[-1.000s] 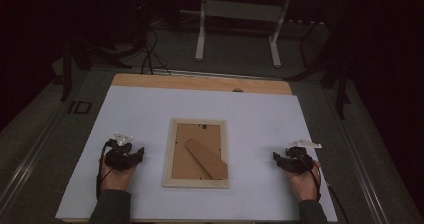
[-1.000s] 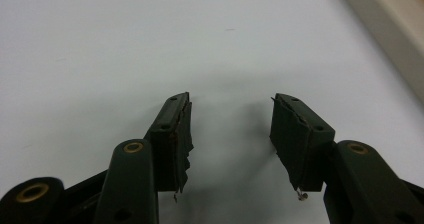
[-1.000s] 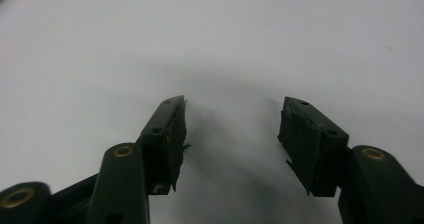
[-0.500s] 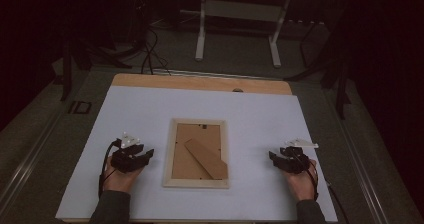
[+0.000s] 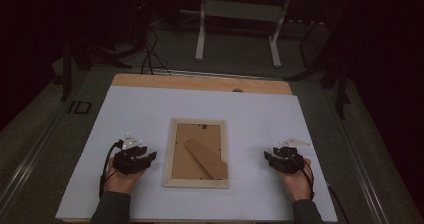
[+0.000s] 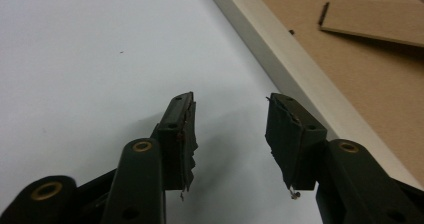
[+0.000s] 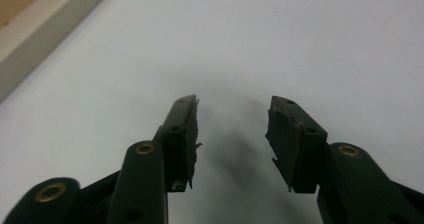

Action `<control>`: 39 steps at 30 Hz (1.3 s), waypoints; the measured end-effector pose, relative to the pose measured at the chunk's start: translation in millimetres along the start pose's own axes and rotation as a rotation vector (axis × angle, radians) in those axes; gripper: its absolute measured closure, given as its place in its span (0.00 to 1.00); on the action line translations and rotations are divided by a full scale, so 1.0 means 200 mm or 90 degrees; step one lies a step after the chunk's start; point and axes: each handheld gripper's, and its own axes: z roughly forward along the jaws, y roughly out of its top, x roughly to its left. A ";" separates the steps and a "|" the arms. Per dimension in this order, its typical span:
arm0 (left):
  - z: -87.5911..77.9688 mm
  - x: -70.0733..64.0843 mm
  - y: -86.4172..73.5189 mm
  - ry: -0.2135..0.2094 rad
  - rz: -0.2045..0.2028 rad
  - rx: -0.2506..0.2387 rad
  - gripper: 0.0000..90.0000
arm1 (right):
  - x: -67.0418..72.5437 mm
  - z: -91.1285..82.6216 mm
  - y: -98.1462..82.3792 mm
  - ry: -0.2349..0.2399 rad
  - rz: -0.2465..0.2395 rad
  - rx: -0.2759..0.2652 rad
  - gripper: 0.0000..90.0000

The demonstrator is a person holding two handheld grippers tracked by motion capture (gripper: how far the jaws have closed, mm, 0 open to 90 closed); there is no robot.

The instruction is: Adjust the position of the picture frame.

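White table sheet (image 5: 150,109), face-down picture frame (image 5: 196,153) between left claw (image 6: 230,129) and right claw (image 7: 231,129), both just narrowing, empty

I see both sets of jaws narrower than a second ago — the left gripper (image 5: 150,156) and the right gripper (image 5: 267,157) have each just been closing, nothing between them. Both now angle inward toward the picture frame (image 5: 196,152) at mid-frame.
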 end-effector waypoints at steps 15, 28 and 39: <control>0.01 -0.02 0.00 -0.028 0.011 0.010 0.66 | 0.09 0.04 0.06 0.038 -0.013 -0.001 0.70; 0.02 -0.05 -0.01 -0.052 0.019 0.015 0.70 | 0.25 0.12 0.11 0.077 -0.046 0.008 0.72; 0.03 -0.06 -0.02 -0.073 0.020 0.022 0.70 | 0.32 0.15 0.11 0.106 -0.058 0.024 0.75</control>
